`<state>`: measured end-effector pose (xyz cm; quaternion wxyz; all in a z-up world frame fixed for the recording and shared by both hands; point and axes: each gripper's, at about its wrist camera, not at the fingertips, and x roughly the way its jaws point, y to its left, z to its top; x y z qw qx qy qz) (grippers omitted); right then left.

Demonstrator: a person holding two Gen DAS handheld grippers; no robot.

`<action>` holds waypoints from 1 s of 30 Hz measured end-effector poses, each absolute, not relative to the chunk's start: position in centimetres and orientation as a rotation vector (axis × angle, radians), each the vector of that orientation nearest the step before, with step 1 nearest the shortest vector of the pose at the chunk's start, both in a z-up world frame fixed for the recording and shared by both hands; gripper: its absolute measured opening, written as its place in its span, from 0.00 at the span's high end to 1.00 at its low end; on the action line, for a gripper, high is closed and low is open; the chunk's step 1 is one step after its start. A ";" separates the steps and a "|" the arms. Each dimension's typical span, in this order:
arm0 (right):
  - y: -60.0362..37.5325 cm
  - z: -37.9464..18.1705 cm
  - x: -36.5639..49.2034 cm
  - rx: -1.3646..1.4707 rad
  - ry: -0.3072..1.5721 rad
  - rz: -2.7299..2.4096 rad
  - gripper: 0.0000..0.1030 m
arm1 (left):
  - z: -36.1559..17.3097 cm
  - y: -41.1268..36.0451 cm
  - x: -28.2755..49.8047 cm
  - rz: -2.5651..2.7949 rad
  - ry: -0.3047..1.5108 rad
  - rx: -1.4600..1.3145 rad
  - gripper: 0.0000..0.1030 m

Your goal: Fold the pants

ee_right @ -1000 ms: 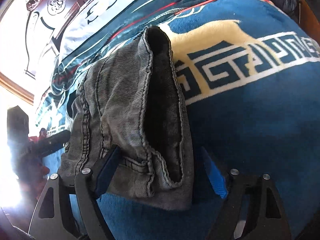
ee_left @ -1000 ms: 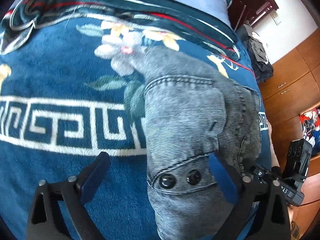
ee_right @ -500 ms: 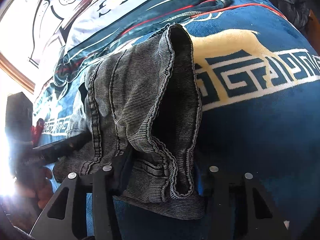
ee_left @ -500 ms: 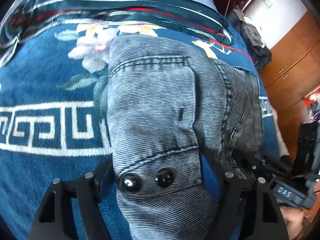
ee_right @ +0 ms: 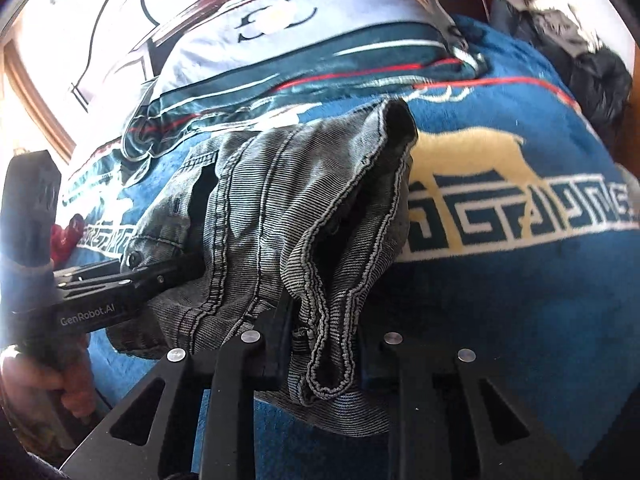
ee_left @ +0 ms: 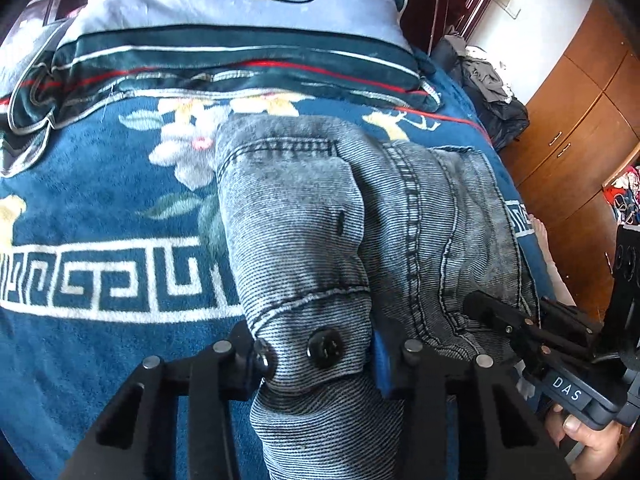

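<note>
Pretty much mid-fold: the grey pants (ee_left: 352, 240) lie already doubled up on the bed's blue blanket (ee_left: 100, 208). Left tongs (ee_left: 316, 354) are closing on the buttoned waistband, right tongs (ee_right: 324, 356) closing on the hems. Final fold's still left, probably.

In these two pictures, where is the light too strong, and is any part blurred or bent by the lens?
Right wrist view: the left edge by the headboard is washed out by glare, and the pillow looks slightly blurred. Left wrist view: even light, sharp pants. Both views: the fisheye lens bends the blanket pattern and darkens the corners.
</note>
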<state>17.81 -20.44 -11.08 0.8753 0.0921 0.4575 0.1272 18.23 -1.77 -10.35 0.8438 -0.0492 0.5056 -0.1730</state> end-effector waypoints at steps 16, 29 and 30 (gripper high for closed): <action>-16.4 -6.4 18.3 0.112 0.862 0.323 0.78 | -4.9 2.4 18.3 -0.326 0.952 -0.096 0.57; -9.9 -6.9 26.1 0.050 0.853 0.400 0.78 | -5.8 8.5 25.2 -0.221 0.950 -0.102 0.57; -9.7 -7.2 26.7 0.050 0.854 0.402 0.78 | -6.0 8.7 25.8 -0.218 0.951 -0.101 0.57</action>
